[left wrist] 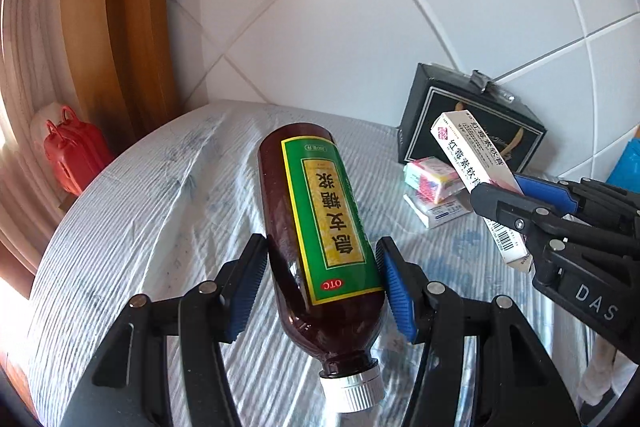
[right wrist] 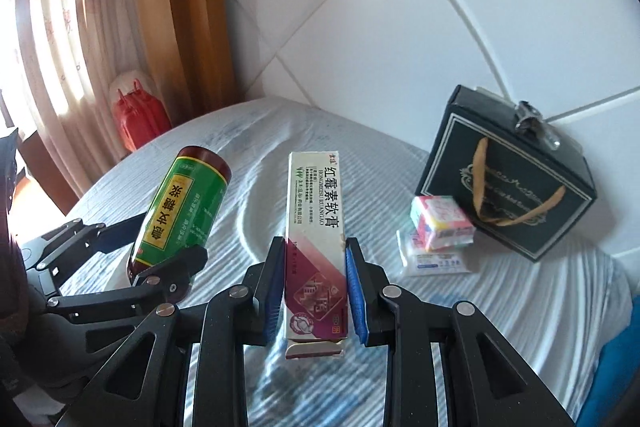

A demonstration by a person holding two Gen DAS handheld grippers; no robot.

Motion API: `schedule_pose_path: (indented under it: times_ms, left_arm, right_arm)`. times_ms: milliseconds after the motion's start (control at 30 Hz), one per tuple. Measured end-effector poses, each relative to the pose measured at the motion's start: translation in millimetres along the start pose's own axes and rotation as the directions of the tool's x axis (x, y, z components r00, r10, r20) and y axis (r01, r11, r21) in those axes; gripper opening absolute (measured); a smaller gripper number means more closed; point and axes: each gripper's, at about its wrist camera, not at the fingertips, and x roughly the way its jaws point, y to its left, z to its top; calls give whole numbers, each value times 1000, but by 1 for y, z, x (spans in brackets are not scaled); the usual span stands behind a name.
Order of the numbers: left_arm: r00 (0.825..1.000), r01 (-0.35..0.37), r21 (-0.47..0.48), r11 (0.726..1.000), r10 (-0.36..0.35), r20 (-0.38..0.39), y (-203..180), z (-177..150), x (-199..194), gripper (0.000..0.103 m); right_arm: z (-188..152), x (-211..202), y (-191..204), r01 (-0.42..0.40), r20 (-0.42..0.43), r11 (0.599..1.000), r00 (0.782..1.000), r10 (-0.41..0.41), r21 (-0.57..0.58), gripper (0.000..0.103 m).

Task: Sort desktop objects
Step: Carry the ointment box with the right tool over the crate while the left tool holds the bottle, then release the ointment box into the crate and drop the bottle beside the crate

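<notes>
I observe my left gripper [left wrist: 322,279] clamped on the brown syrup bottle [left wrist: 316,227], held clear above the striped tablecloth [left wrist: 160,195], cap toward the camera. My right gripper [right wrist: 314,283] is closed on the ointment box [right wrist: 316,227], also aloft. Small packets [right wrist: 438,227] lie stacked on the cloth, just in front of the black gift bag [right wrist: 508,175] by the wall.

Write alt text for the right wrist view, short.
The right tool clamps a long white-and-maroon ointment box above a pale striped cloth. To its left, the left tool holds a brown green-labelled bottle; at right, small packets lie before a black gift bag.
</notes>
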Motion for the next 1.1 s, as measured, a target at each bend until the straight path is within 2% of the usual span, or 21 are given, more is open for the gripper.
schedule_pose_path:
  times_ms: [167, 333, 433, 500, 567, 600, 733, 800, 867, 933, 1000, 1067, 1100]
  left_arm:
    - [996, 61, 72, 995, -65, 53, -31, -2, -56, 56]
    - [982, 141, 161, 977, -158, 100, -80, -4, -103, 56]
    - [966, 199, 217, 956, -228, 122, -115, -6, -129, 50]
    - [951, 240, 254, 937, -280, 133, -140, -7, -146, 49]
    - [931, 292, 288, 912, -340, 133, -171, -8, -160, 41]
    - [921, 322, 303, 897, -371, 118, -187, -8, -163, 32]
    - [892, 397, 341, 852, -446, 76, -240, -16, -178, 31]
    - [886, 409, 353, 841, -458, 65, -261, -21, -182, 31]
    - [873, 435, 369, 821, -485, 50, -282, -28, -188, 31]
    - [872, 436, 385, 813, -488, 41, -300, -37, -191, 31]
    - [878, 435, 385, 814, -479, 22, -309, -44, -184, 32]
    - [890, 424, 376, 824, -455, -7, -313, -51, -172, 49]
    - [901, 408, 369, 835, -433, -18, -311, -55, -167, 64]
  right_arm:
    - [-14, -76, -4, 64, 70, 997, 995, -68, 53, 28]
    - [-34, -153, -22, 148, 141, 981, 976, -165, 125, 28]
    - [-52, -202, -39, 210, 174, 961, 955, -241, 180, 28]
    - [-67, -236, -52, 250, 189, 941, 937, -294, 226, 28]
    - [-83, -267, -67, 299, 196, 915, 914, -356, 270, 28]
    - [-90, -281, -75, 323, 196, 901, 901, -386, 291, 28]
    - [-125, -340, -105, 396, 188, 841, 854, -484, 369, 28]
    - [-145, -372, -122, 445, 175, 795, 817, -549, 412, 28]
    - [-168, -400, -143, 496, 137, 736, 779, -611, 461, 28]
    - [-193, -421, -166, 536, 82, 679, 751, -655, 502, 28]
    - [-221, -434, -192, 568, 14, 625, 734, -679, 536, 28]
    - [-247, -440, -213, 584, -42, 586, 728, -685, 562, 29]
    - [-257, -443, -221, 589, -63, 569, 725, -686, 574, 30]
